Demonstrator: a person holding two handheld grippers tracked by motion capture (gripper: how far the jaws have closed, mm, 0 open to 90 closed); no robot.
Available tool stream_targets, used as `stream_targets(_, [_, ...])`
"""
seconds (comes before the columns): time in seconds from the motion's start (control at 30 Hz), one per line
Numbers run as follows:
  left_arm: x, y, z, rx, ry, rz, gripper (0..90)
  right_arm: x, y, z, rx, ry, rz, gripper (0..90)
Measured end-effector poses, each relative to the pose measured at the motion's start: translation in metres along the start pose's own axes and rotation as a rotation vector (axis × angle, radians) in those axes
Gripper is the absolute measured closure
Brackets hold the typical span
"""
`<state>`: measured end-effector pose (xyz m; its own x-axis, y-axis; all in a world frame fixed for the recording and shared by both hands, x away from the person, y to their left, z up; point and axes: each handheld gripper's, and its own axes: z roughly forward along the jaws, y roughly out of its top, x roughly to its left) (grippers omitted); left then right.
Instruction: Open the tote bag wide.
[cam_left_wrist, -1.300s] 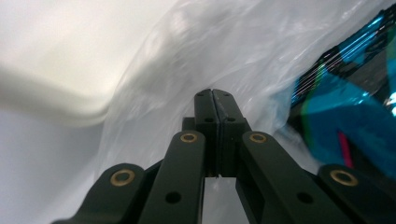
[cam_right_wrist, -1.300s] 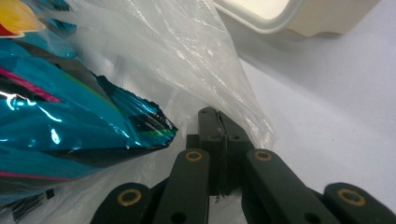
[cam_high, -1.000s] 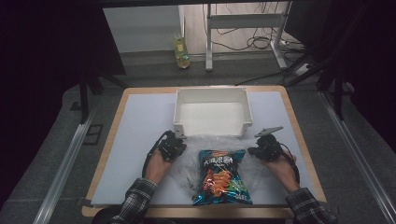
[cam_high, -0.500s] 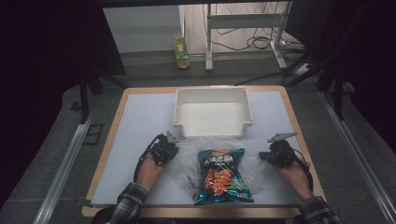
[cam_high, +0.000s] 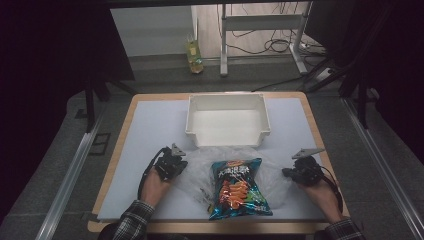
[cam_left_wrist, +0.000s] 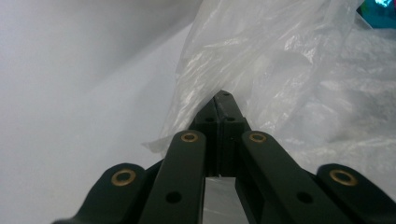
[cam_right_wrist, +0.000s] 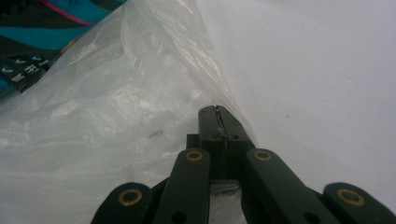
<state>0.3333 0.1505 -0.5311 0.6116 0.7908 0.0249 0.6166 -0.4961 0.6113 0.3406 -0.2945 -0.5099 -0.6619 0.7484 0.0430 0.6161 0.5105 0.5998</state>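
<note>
On the left, the left gripper (cam_high: 176, 165) is pinching the left edge of the clear plastic bag (cam_high: 197, 172), its fingers (cam_left_wrist: 223, 112) closed tight on the thin film. The bag is lying spread across the near middle of the bench (cam_high: 150, 125), with the snack packet (cam_high: 237, 187) sitting on its middle, just in front of the white bin (cam_high: 227, 121). On the right, the right gripper (cam_high: 289, 172) is clamping the bag's opposite edge, fingers (cam_right_wrist: 217, 122) pressed together on the plastic.

The high view is dim, dark at nine and three o'clock. The gripper views are brighter; the crinkled clear plastic bag (cam_left_wrist: 280, 70) shows glare, and near parts are blurred.
</note>
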Motion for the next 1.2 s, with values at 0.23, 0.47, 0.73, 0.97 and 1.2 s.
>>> stream_targets(0.23, [-0.001, -0.004, -0.003, 0.007, -0.003, 0.008, 89.5, 0.0, -0.008, -0.005, -0.007, 0.016, -0.004, 89.3])
stream_targets(0.47, [-0.002, -0.007, -0.006, 0.007, -0.006, 0.009, 89.6, 0.001, -0.017, -0.011, -0.015, 0.022, -0.004, 89.3])
stream_targets(0.73, [0.002, -0.008, -0.007, -0.038, -0.062, -0.054, 89.3, 0.005, -0.014, -0.011, -0.009, 0.025, -0.011, 88.8])
stream_targets(0.97, [0.002, -0.01, -0.019, -0.117, -0.108, -0.068, 87.5, 0.011, -0.011, -0.016, -0.037, 0.033, -0.018, 85.3])
stream_targets(1.2, [-0.003, -0.01, -0.028, -0.188, -0.128, -0.062, 85.6, 0.018, -0.009, -0.022, -0.063, 0.02, -0.034, 80.7])
